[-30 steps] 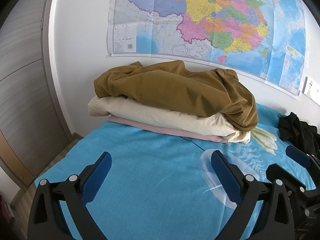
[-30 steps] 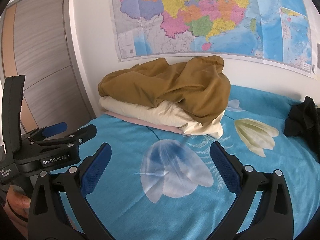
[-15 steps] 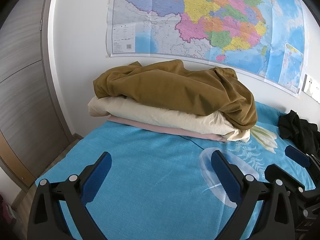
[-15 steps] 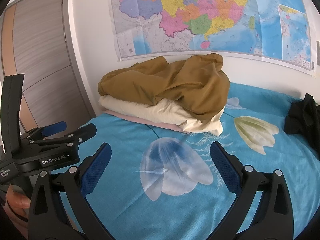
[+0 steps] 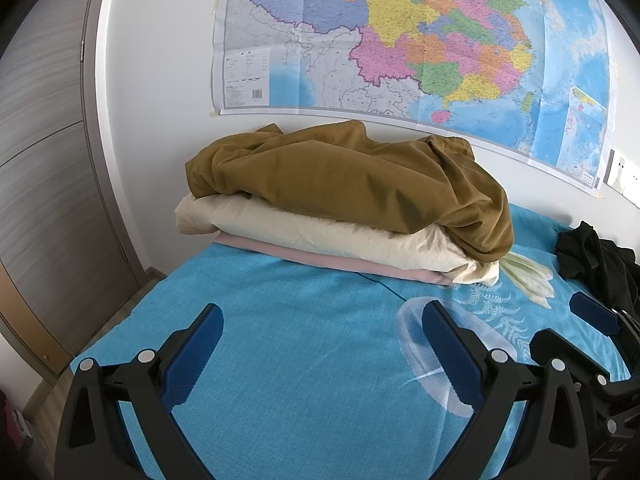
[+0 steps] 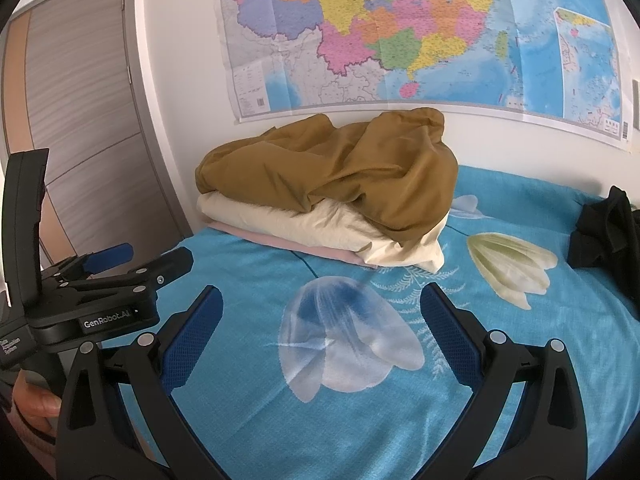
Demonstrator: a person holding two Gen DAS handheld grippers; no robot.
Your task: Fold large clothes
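A stack of clothes lies at the far side of the blue bed sheet (image 5: 304, 328) (image 6: 248, 280) against the wall. On top is a loosely laid brown garment (image 5: 352, 176) (image 6: 340, 172), under it a cream one (image 5: 328, 236) (image 6: 320, 224), and at the bottom a pink one (image 5: 332, 260) (image 6: 280, 242). A crumpled black garment (image 5: 592, 260) (image 6: 604, 232) lies at the right. My left gripper (image 5: 320, 336) (image 6: 136, 260) is open and holds nothing, well short of the stack. My right gripper (image 6: 320, 320) is open too, over the sheet's white flower print.
A large map (image 5: 400, 40) (image 6: 400, 32) hangs on the white wall above the stack. A wooden wardrobe door (image 5: 44, 160) (image 6: 80, 120) stands at the left, beside the bed's edge. A hand (image 6: 36, 400) grips the left tool's handle.
Both grippers have crept slightly closer to the stack. Their fingers stay spread as before, and no garment has moved.
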